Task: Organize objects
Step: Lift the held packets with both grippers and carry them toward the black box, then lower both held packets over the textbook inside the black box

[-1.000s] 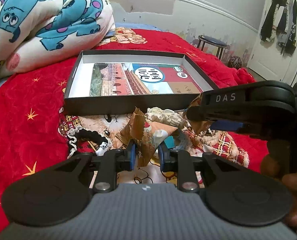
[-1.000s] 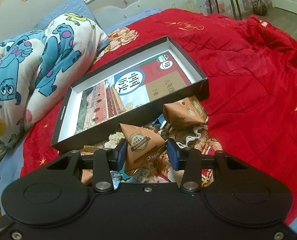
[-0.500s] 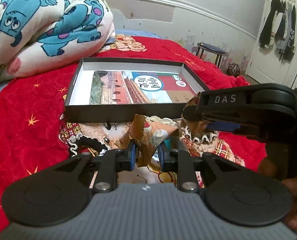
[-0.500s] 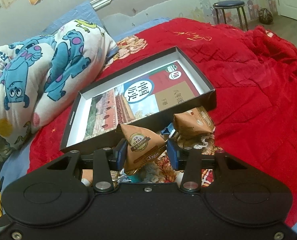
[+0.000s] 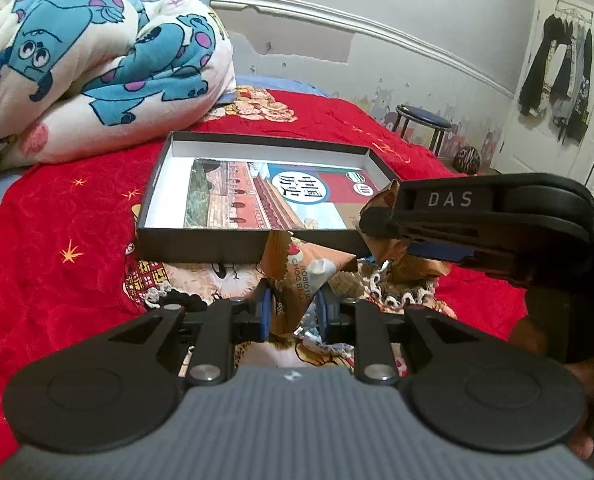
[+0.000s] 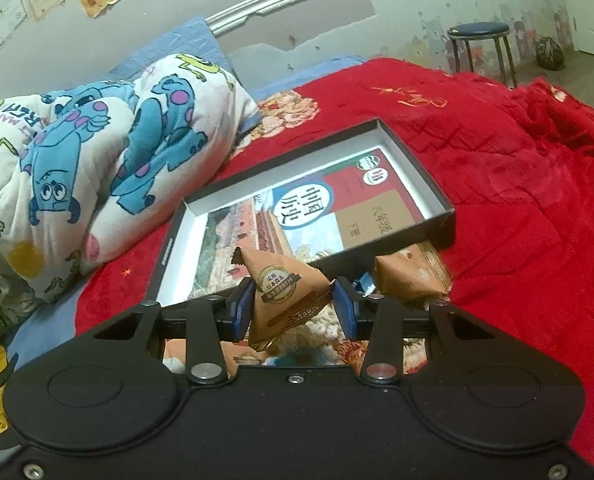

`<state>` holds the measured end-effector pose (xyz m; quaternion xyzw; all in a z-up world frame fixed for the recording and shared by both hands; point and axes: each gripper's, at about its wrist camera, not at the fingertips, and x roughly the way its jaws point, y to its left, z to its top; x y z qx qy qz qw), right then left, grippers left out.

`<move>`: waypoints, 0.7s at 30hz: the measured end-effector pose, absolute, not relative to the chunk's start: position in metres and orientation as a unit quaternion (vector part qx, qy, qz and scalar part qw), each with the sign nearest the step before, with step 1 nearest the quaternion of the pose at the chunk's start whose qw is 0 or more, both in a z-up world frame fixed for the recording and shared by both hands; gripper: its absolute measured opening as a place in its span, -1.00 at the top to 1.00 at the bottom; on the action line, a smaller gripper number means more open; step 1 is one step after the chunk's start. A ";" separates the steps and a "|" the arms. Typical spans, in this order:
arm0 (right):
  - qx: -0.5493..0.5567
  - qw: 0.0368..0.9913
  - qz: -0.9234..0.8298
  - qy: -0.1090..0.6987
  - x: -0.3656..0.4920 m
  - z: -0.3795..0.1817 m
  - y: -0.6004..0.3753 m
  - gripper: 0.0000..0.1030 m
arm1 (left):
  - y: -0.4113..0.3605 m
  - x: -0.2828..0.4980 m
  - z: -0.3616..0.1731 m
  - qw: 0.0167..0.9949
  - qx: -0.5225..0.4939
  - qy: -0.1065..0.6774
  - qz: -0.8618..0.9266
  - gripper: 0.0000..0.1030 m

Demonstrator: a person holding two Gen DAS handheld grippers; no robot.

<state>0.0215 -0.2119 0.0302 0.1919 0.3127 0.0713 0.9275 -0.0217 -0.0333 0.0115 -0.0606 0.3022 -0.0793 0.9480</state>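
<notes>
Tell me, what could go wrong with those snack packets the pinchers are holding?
The left gripper pinches its snack packet only by one end, so it might slip out. The right gripper squeezes a puffy packet, which could get squashed. Both aim for the black box side by side, so they might bump each other.

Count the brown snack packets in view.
3: one gripped in the left gripper, brown snack packet; one gripped in the right gripper, packet; one lying on the bed by the box's near wall, loose packet. Others may be hidden.
</notes>
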 end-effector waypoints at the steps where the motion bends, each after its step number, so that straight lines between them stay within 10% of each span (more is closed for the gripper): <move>1: 0.191 0.929 0.073 0.310 0.021 0.031 -0.212 0.20 | -0.032 -0.022 0.012 0.949 -0.062 0.300 -0.078 0.49; 21: 0.208 0.936 0.105 0.264 0.031 0.046 -0.215 0.20 | -0.022 -0.013 0.036 0.963 -0.049 0.253 -0.078 0.49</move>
